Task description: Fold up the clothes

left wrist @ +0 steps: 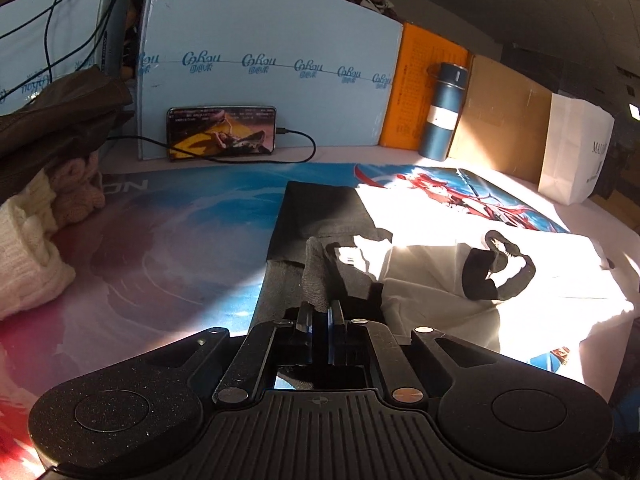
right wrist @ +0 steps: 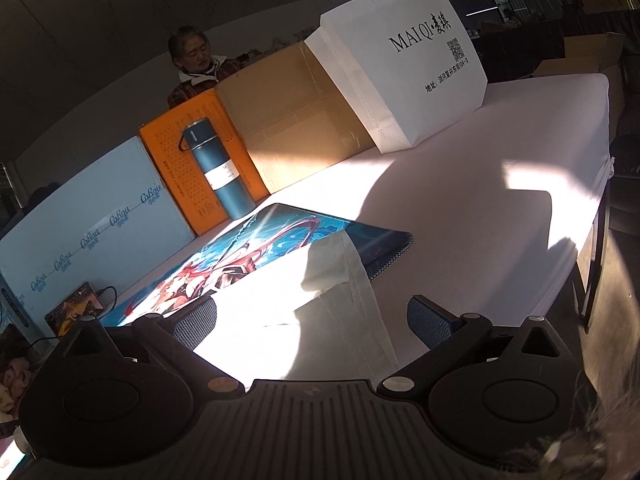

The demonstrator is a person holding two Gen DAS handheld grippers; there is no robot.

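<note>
A white garment with black sleeves and a black collar (left wrist: 440, 276) lies spread over the printed desk mat (left wrist: 168, 240), half in bright sun. My left gripper (left wrist: 319, 312) is shut on a raised fold of its dark grey-black sleeve (left wrist: 316, 276), lifted a little off the mat. In the right wrist view the garment's white hem (right wrist: 352, 292) lies flat between the fingers of my right gripper (right wrist: 314, 320), which stands wide open just above the cloth, its blue pads (right wrist: 430, 320) touching nothing.
A pile of knitwear and a brown garment (left wrist: 44, 200) sits at the left. Along the back stand a blue box (left wrist: 264, 68), a phone (left wrist: 222, 132) on a cable, an orange box, a blue flask (right wrist: 218, 168), a cardboard box (right wrist: 296, 100) and a white paper bag (right wrist: 404, 56). A person (right wrist: 196, 64) is behind them. The table edge (right wrist: 576, 272) drops off at right.
</note>
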